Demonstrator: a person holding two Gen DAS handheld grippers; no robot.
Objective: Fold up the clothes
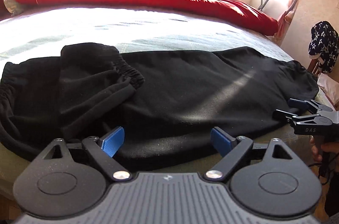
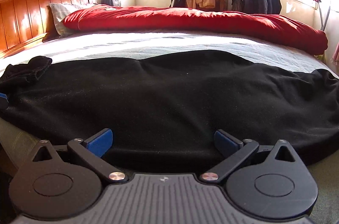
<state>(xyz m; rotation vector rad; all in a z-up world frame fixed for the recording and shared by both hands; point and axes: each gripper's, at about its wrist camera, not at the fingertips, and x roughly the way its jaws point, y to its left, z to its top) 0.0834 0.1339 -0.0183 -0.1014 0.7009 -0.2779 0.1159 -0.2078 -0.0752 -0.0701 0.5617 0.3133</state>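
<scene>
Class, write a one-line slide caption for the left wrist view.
Open left gripper at the near edge of black trousers spread on a bed.

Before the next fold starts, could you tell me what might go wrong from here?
1. The trousers hang over the bed's near edge, so a pull toward the person could drag them off.
2. One leg end is already flopped back; lifting may trap that bunch inside the fold.
3. Both grippers, left and right, are open at the hem, and may catch only the top layer.

Bed (image 2: 148, 42): black trousers (image 2: 169, 92), red quilt (image 2: 190, 18)
</scene>
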